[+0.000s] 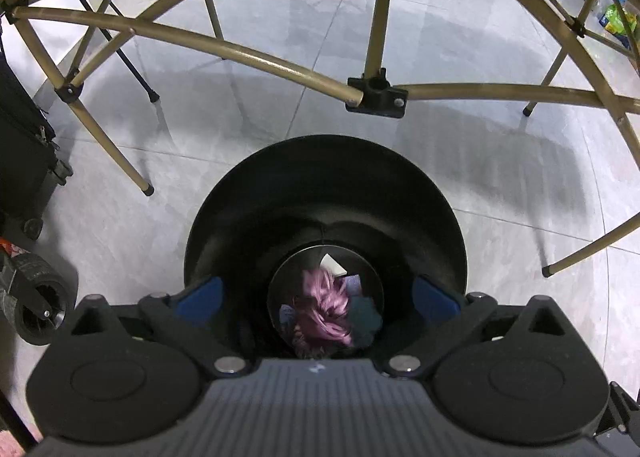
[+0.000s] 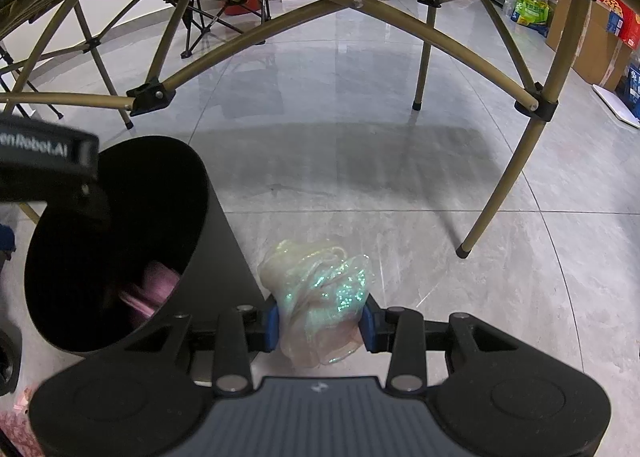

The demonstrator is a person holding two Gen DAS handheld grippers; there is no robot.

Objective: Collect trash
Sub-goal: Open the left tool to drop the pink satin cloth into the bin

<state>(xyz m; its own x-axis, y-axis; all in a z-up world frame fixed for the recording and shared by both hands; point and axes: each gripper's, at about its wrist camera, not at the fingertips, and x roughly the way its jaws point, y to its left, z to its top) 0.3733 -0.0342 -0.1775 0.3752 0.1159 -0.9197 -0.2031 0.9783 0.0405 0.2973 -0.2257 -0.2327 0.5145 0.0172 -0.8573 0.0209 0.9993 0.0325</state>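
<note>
Left gripper (image 1: pixel 320 293) hangs over the black bin (image 1: pixel 424 197), jaws spread wide and empty; a purple crumpled wad (image 1: pixel 324 309) lies inside the bin. Right gripper (image 2: pixel 320 323), beside the bin, clamps an iridescent plastic wad (image 2: pixel 316 297) above the tiled floor (image 2: pixel 400 157).

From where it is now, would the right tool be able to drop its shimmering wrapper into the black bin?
Probably yes: the right tool holds the wrapper beside the bin, whose mouth is open, though the left tool hovers above it.
</note>
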